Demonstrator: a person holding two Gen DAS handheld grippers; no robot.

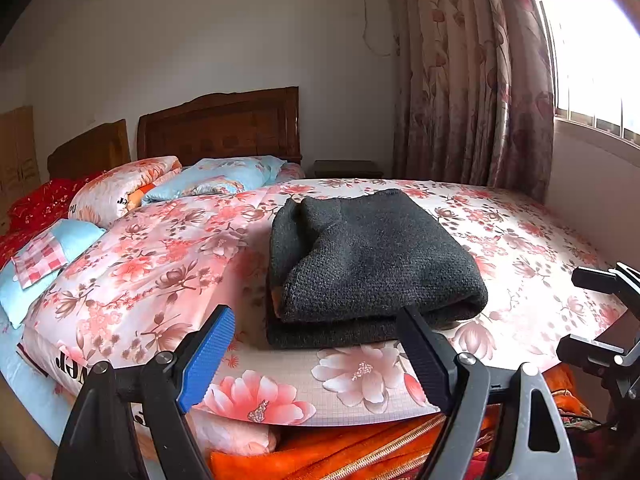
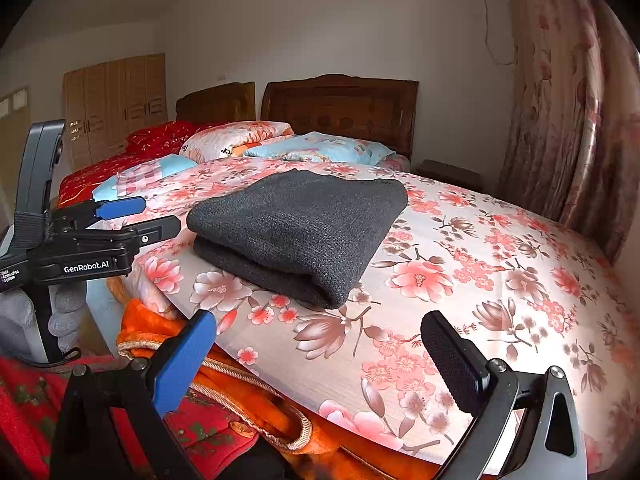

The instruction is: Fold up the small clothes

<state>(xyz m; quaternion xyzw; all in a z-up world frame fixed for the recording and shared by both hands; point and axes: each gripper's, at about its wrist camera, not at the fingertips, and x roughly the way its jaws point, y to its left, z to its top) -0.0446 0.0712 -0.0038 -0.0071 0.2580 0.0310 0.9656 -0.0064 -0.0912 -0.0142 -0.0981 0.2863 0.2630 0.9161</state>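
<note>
Left wrist view: my left gripper (image 1: 316,344) stands released, empty, short of the dark knit garment (image 1: 372,264), which lies folded on the floral bedspread (image 1: 160,248).

Right wrist view: my right gripper (image 2: 320,354) likewise released. I judge folding essentially done.

On the side of my left gripper (image 2: 136,216), seen from my right wrist camera, I read "GenRobot.AI" in white letters, and beside it a smaller white label that seems to say "Data Acquisition System". The folded flowered quilt (image 1: 120,188) by the headboard carries dark letters, partly hidden, of which I can make out only "er". The flowered bedcover (image 1: 132,264) has large dark letters upside down at its near edge, too cut off for me to read.
</note>
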